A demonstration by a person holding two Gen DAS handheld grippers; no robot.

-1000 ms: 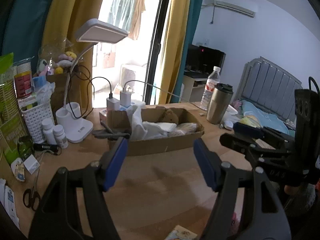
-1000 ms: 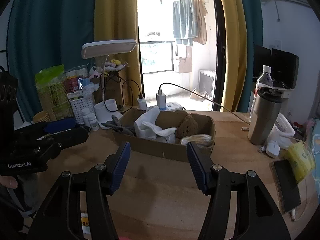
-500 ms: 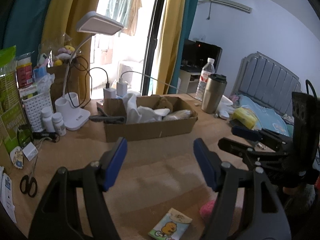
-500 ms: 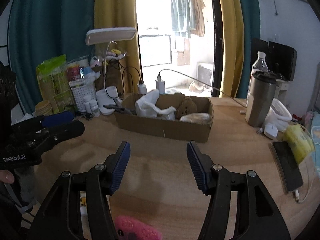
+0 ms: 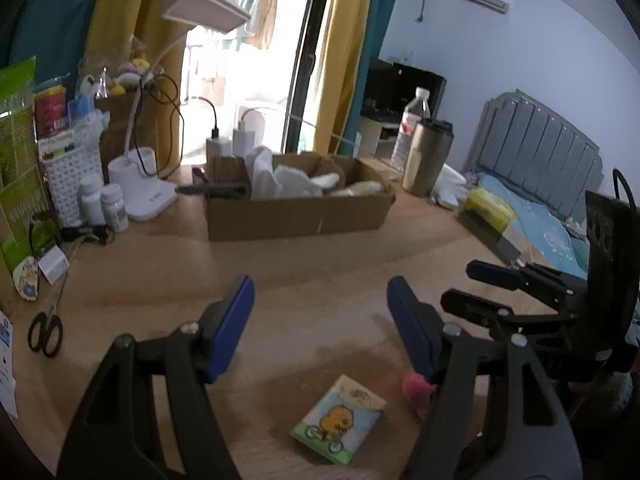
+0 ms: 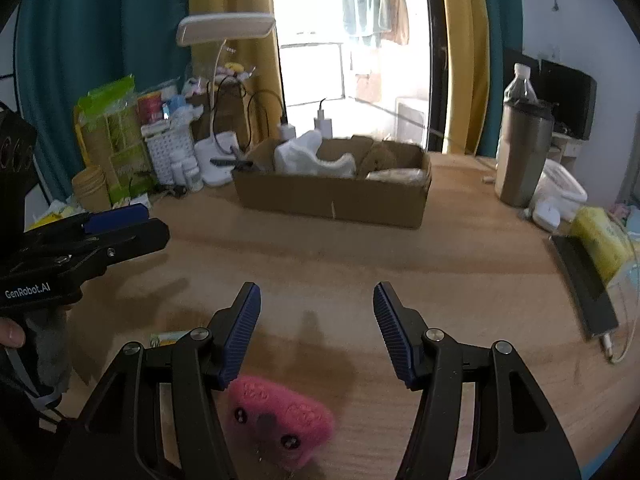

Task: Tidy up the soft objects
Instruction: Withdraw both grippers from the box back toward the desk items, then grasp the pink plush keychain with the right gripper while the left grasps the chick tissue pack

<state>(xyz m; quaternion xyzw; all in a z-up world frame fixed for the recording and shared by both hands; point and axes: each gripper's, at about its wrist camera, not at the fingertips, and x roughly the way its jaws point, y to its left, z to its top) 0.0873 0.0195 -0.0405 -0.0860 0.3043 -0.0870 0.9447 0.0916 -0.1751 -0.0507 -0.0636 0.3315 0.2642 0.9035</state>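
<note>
Pink plush toy (image 6: 280, 420) below empty, open right tool (image 6: 316, 332), tissue pack (image 5: 340, 418) beside, left tool (image 5: 320, 328) open, empty

- Pink fuzzy plush toy (image 6: 280, 426) with small dark eyes, nearest.
- Small packet (image 5: 339, 418), pale blue and green with an orange duck.
- Plain brown cardboard box (image 6: 336, 196), far, holding white cloth (image 6: 306, 156).
- Light wooden table (image 6: 400, 264).
- Yellow and teal curtains (image 6: 224, 4).
- Blue ribbed pads (image 6: 242, 334) on black grippers.
</note>
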